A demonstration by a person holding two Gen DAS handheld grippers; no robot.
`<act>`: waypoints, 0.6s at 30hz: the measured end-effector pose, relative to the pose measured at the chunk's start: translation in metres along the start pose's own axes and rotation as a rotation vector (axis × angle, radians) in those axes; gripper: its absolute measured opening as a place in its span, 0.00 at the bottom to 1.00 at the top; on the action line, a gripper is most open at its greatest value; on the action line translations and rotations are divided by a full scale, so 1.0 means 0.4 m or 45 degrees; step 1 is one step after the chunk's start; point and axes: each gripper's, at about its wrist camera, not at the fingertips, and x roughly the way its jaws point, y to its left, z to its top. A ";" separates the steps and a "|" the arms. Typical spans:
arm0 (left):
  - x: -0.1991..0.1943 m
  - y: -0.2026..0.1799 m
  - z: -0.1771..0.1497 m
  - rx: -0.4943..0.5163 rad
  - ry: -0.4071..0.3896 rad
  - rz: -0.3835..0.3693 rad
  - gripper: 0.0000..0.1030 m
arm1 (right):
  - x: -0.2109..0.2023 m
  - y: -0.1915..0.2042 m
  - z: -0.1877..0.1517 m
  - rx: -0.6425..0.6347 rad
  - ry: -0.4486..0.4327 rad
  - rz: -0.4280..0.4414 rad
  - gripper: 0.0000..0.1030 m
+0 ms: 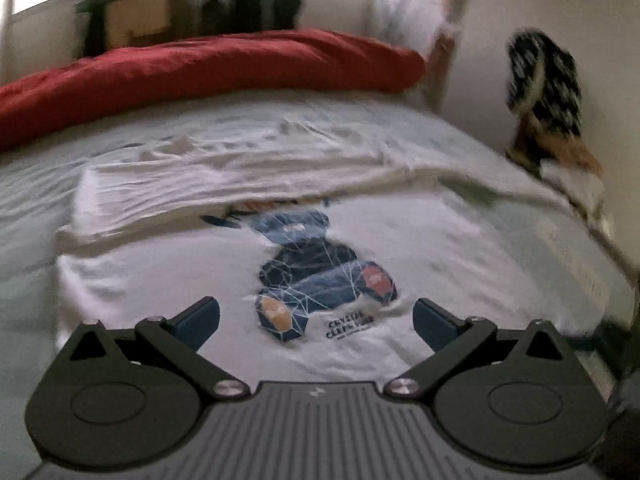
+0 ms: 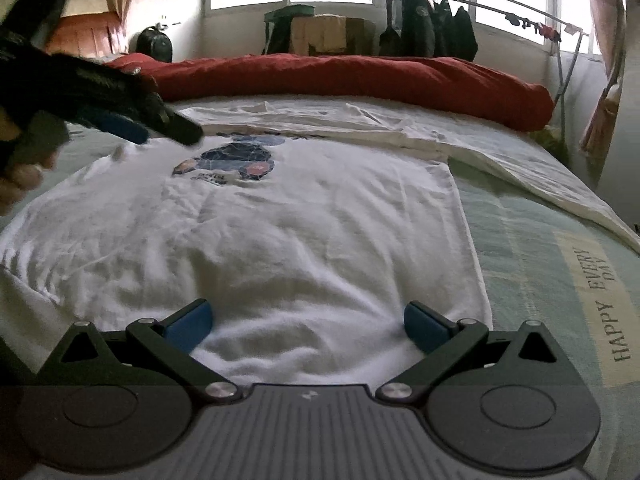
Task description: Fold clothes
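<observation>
T-shirt (image 2: 280,220) spread on bed (image 2: 540,248), both tongs (image 1: 316,322) (image 2: 307,326) released above it.

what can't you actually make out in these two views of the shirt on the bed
- Top of the bear print, left wrist view: covered by the folded-down part of the white t-shirt.
- Small text under the print, both views: blurred.
- Near hem, both views: behind each claw body.
- Left claw, right wrist view: motion-blurred.

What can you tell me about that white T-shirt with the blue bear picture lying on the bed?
The white T-shirt lies spread flat on the pale green bedsheet, soft and wrinkled like cotton. Its far part is folded over, half hiding a blue bear print with small lettering. Both open grippers, left gripper and right gripper, are over it.
</observation>
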 end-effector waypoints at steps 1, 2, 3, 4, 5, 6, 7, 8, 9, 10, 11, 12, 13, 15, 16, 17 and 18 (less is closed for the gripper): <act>0.019 0.006 -0.014 0.013 0.020 -0.018 0.99 | 0.001 0.000 0.002 0.004 0.010 -0.005 1.00; 0.020 0.011 -0.021 0.009 0.015 -0.028 0.99 | 0.000 0.001 0.005 0.008 0.023 -0.010 1.00; 0.016 0.015 -0.026 0.002 0.006 -0.035 0.99 | 0.000 0.002 0.008 0.011 0.036 -0.015 1.00; 0.013 0.020 -0.031 -0.005 -0.004 -0.043 0.99 | -0.002 0.002 0.010 0.015 0.049 -0.020 1.00; 0.010 0.025 -0.036 -0.012 -0.013 -0.051 0.99 | -0.006 0.002 0.009 0.018 0.058 -0.022 1.00; 0.006 0.030 -0.042 -0.019 -0.022 -0.058 0.99 | -0.010 0.003 0.010 0.022 0.068 -0.026 1.00; 0.003 0.034 -0.047 -0.026 -0.032 -0.066 0.99 | -0.014 0.004 0.014 0.027 0.076 -0.035 1.00; 0.000 0.039 -0.052 -0.033 -0.041 -0.074 0.99 | -0.018 0.006 0.017 0.032 0.084 -0.043 1.00; -0.004 0.044 -0.057 -0.040 -0.050 -0.082 0.99 | -0.021 0.008 0.023 0.038 0.088 -0.050 1.00; -0.007 0.051 -0.058 -0.053 -0.054 -0.084 0.99 | -0.023 0.010 0.035 0.050 0.074 -0.051 1.00; -0.008 0.061 -0.058 -0.066 -0.045 -0.084 0.99 | -0.022 0.008 0.050 0.069 0.041 -0.047 1.00; -0.006 0.069 -0.059 -0.078 -0.039 -0.084 0.99 | -0.021 0.007 0.065 0.088 0.007 -0.043 1.00; -0.005 0.076 -0.061 -0.090 -0.035 -0.083 0.99 | -0.016 0.005 0.080 0.105 -0.014 -0.040 1.00; -0.004 0.087 -0.061 -0.108 -0.029 -0.084 0.99 | 0.015 0.002 0.103 0.136 0.012 -0.035 1.00; -0.005 0.089 -0.060 -0.115 -0.028 -0.086 0.99 | 0.032 0.000 0.112 0.153 0.033 -0.035 1.00; -0.006 0.091 -0.058 -0.121 -0.027 -0.089 0.99 | 0.048 -0.002 0.111 0.172 0.075 -0.038 1.00; -0.008 0.093 -0.056 -0.128 -0.027 -0.088 0.99 | 0.057 -0.005 0.106 0.187 0.100 -0.032 1.00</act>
